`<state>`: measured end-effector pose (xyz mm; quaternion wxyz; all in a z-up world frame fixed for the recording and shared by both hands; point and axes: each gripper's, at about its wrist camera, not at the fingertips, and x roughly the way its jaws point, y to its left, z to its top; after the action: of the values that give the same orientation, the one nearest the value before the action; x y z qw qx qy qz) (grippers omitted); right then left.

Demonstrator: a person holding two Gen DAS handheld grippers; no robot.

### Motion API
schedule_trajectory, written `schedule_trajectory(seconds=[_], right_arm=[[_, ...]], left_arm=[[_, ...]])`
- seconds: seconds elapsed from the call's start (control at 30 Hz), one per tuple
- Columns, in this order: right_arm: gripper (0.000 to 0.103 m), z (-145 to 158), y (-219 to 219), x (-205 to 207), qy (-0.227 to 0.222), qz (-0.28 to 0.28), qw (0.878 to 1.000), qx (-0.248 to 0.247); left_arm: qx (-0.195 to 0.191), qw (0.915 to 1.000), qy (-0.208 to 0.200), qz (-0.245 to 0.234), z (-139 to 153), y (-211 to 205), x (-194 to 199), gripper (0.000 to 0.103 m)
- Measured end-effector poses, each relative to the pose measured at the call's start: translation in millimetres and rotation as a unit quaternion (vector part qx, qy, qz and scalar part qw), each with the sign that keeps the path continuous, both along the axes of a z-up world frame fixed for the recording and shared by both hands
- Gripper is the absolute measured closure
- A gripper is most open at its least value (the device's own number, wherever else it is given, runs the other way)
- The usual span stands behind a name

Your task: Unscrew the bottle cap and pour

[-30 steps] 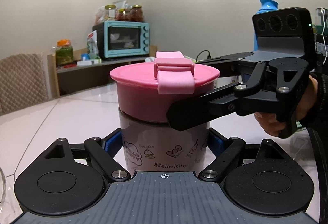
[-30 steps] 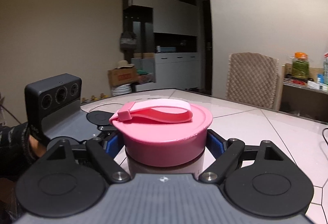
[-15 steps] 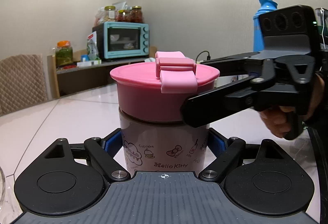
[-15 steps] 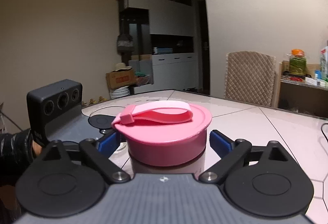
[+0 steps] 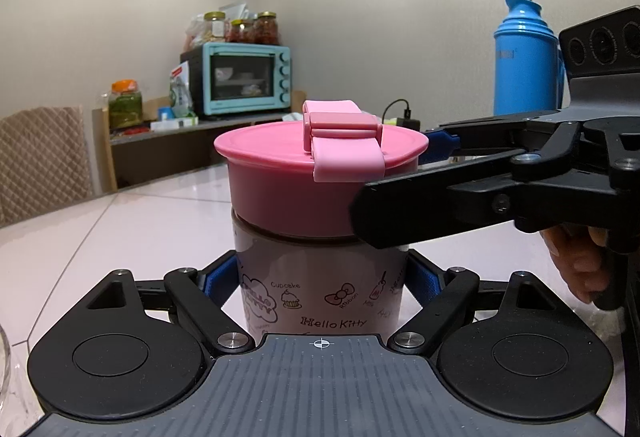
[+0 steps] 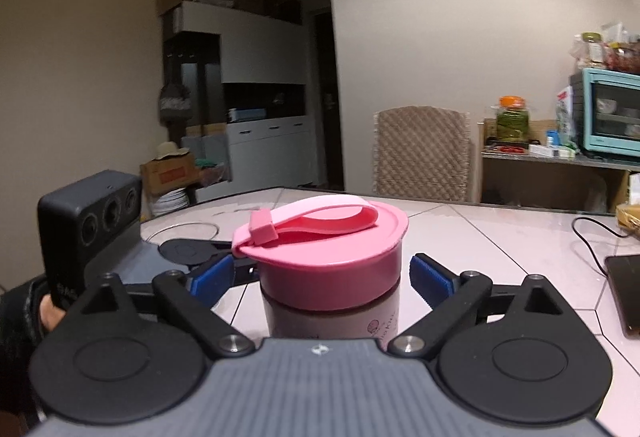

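Pink and broad, the cap (image 6: 324, 261) sits between the right gripper's (image 6: 332, 275) open jaws, clear of both pads, while the left gripper (image 5: 320, 277) clamps the bottle (image 5: 320, 293) below; smooth plastic looks slippery, so I'd squeeze the cap's wall.

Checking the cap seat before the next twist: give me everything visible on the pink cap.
The cap is wide, round, opaque pink, plastic-looking, with a paler strap looped across its top. It sits level on the upright bottle, seemingly still on. The right gripper is open, its blue pads flanking the cap with a gap on each side. The left gripper clamps the bottle below.
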<state>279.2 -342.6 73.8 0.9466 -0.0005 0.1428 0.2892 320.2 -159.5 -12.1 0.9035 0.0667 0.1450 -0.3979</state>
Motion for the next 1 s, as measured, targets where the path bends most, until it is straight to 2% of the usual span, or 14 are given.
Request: schedule_trajectory(seconds=[0.53, 1.0], right_arm=[[0.004, -5.9, 23.4, 9.7, 0.003, -0.068, 0.998, 0.006], [0.005, -6.2, 39.7, 10.1, 0.010, -0.084, 0.996, -0.019]], left_arm=[[-0.002, 1.0000, 0.001, 0.000, 1.9, -1.7, -1.1, 0.014], [-0.001, 1.0000, 0.001, 0.001, 1.2, -2.7, -1.5, 0.014]])
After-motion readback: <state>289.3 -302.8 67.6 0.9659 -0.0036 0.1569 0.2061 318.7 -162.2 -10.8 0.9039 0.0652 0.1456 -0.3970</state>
